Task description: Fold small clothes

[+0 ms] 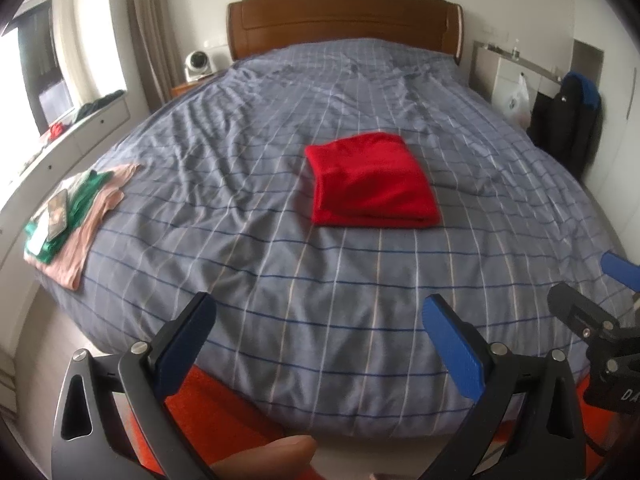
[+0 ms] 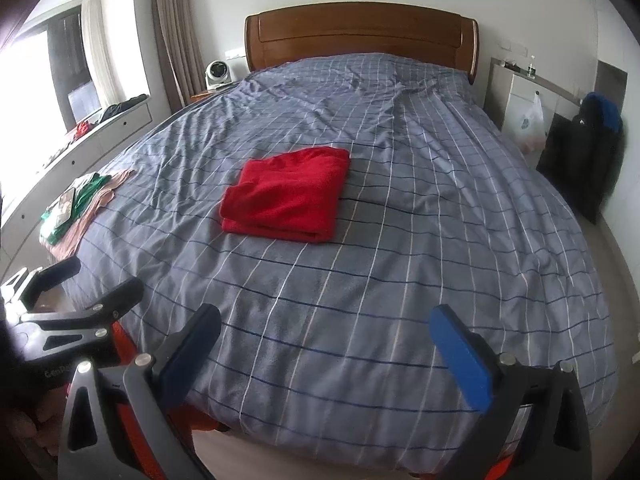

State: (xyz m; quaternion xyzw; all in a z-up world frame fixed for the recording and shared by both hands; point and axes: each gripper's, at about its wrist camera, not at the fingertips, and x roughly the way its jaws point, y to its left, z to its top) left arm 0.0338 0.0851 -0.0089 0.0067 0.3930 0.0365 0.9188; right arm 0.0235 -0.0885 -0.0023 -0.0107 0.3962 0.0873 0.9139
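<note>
A folded red garment (image 1: 372, 180) is lying at the centre of the frame on the checked bed (image 1: 280, 280). Both the left tongs (image 1: 320, 344) and the right tongs (image 2: 324, 352) are hanging released along the bottom edge, grasping nothing, well apart from it.

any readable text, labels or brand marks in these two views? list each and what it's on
"DA": white letters on the black body of the right gripper, cut off at the left wrist view's edge.
"Gen…": pale lettering on the black body of the left gripper, in the right wrist view, partly blurred; the rest is unreadable.
Print on the white plastic bag: too blurred to read.
Phone screen on the green garment: nothing readable.
</note>
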